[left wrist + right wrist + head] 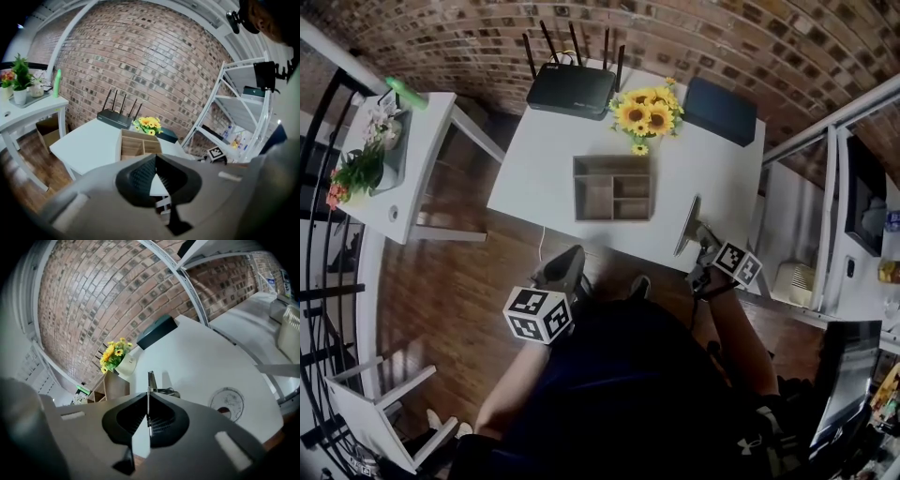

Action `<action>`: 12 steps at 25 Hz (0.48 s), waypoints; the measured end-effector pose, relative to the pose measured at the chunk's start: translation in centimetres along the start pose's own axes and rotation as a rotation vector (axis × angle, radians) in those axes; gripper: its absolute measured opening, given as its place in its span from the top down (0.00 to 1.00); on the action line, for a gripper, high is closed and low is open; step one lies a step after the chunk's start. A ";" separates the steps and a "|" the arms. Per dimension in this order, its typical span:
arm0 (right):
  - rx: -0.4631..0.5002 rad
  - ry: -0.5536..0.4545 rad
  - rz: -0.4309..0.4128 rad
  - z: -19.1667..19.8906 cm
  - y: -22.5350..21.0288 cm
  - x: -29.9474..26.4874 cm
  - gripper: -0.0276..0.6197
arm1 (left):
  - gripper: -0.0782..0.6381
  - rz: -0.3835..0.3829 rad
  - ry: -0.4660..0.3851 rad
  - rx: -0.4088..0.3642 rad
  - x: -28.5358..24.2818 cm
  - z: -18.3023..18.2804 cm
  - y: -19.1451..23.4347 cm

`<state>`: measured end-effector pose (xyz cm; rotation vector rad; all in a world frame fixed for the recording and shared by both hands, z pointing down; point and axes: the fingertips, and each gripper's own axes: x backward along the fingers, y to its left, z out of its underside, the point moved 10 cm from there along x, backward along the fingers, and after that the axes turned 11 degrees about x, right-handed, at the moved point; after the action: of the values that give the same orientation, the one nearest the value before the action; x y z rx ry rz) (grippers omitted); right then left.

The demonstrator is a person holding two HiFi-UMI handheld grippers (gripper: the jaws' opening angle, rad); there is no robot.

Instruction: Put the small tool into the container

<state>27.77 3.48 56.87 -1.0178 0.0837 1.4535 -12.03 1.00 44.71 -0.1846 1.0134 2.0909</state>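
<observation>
Tool (151, 380), a thin metal strip, sits pinched in the right hand-held gripper (149, 398) at the surface's (712, 178) near right edge. The wooden container (612, 187) lies further left, so the carry and drop remain. The left hand-held gripper (154, 159) is closed and empty.

**Inspector:** What stands on the white table (534, 169)?

**Assistant:** A black router (572, 89) at the far edge, aerials up. Sunflowers (647, 114) in a white pot just beside it. A dark flat case (720, 111) at the far right corner.

**Inspector:** And the surroundings?

**Assistant:** A white side table (417, 169) to the left carries a potted plant (358, 171) and a green bottle (406, 92). Brick wall (722, 37) behind, wooden floor (441, 291) below, white shelving (243, 108) to the right.
</observation>
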 end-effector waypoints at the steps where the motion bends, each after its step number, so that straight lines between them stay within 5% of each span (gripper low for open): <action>1: 0.025 -0.016 -0.007 -0.4 0.5 0.2 0.94 | 0.89 0.003 -0.001 0.001 0.0 0.0 0.0; 12: 0.456 -0.196 -0.138 -5.7 9.4 1.6 0.94 | 0.89 -0.013 -0.037 0.025 1.6 -0.1 0.9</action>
<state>23.16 -0.65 47.67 -0.4983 0.1889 1.3200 -13.81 1.50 44.50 -0.1391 1.0133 2.0616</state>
